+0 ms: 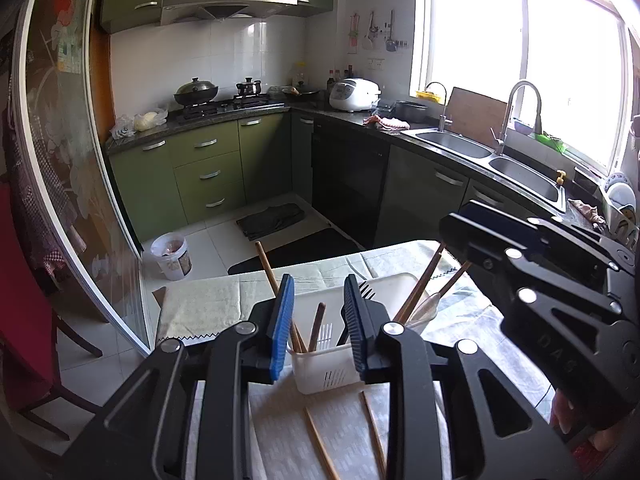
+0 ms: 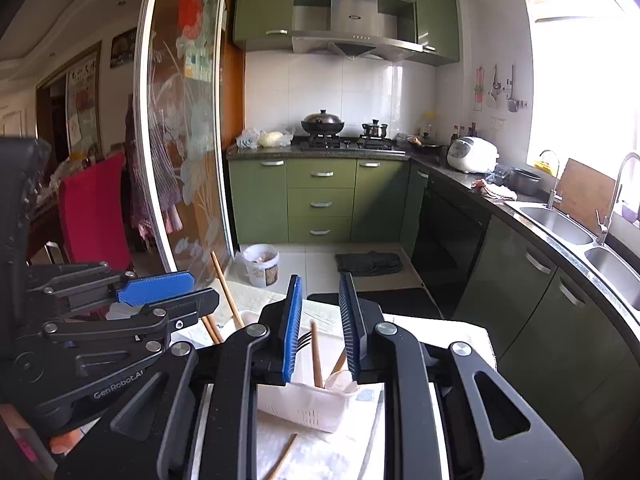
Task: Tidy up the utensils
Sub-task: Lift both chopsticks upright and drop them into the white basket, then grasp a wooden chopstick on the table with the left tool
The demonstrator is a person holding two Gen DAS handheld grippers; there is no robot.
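Observation:
A white slotted utensil caddy (image 1: 324, 372) stands on a cloth-covered table (image 1: 200, 308). It holds wooden chopsticks (image 1: 418, 292), a black fork (image 1: 366, 290) and a pale spoon (image 1: 426, 306). Two loose chopsticks (image 1: 320, 444) lie on the cloth in front of it. My left gripper (image 1: 318, 320) is open and empty, just above the caddy's near side. My right gripper (image 2: 320, 320) is open and empty over the same caddy (image 2: 304, 408), where a fork (image 2: 304, 340), a chopstick (image 2: 316, 354) and the spoon (image 2: 340, 382) show. One loose chopstick (image 2: 284, 456) lies below.
The right gripper's body (image 1: 560, 300) fills the right of the left wrist view; the left gripper's body (image 2: 100, 344) fills the left of the right wrist view. Beyond the table are green cabinets (image 1: 208, 172), a sink (image 1: 516, 164), a white bucket (image 1: 172, 256) and a red chair (image 2: 96, 216).

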